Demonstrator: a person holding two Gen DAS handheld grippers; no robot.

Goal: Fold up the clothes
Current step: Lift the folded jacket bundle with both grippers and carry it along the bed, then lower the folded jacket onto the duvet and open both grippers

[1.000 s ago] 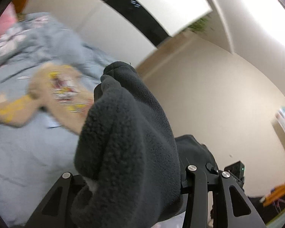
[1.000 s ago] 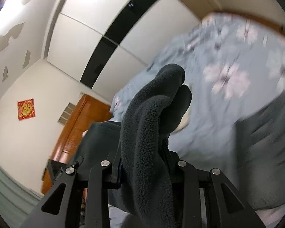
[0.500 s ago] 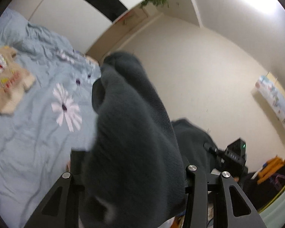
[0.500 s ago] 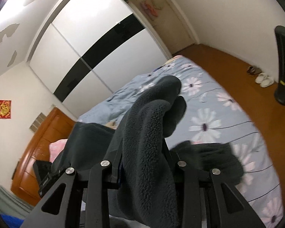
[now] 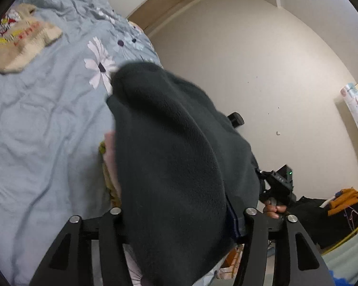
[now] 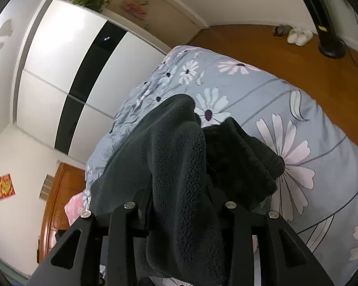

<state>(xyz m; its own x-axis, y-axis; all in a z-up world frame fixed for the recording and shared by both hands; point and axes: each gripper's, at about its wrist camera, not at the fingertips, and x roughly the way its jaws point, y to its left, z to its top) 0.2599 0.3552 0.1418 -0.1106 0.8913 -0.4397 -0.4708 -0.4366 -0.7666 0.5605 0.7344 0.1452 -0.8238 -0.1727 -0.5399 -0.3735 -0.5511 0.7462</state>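
Observation:
A dark grey fleece garment [image 5: 174,157] fills the middle of the left wrist view and drapes over my left gripper [image 5: 179,217], which is shut on it; the fingertips are hidden by the cloth. The same fleece [image 6: 176,166] hangs over my right gripper [image 6: 179,209], which is shut on another part of it. A bunched part of the fleece [image 6: 243,159] rests on the blue flowered bedspread [image 6: 298,119]. A pink and yellow folded pile [image 5: 108,159] lies on the bed under the fleece's edge.
A beige printed sweater [image 5: 19,40] lies on the bed at the far left. The other hand-held gripper [image 5: 278,186] shows at the right. The wardrobe [image 6: 66,71], wooden floor [image 6: 286,54], white shoes [image 6: 298,35] and a black stand [image 6: 331,47] lie beyond the bed.
Both grippers have swung with the fleece toward the bed's foot end. The fleece has come down, and part of it now rests on the bedspread beside the folded pile.

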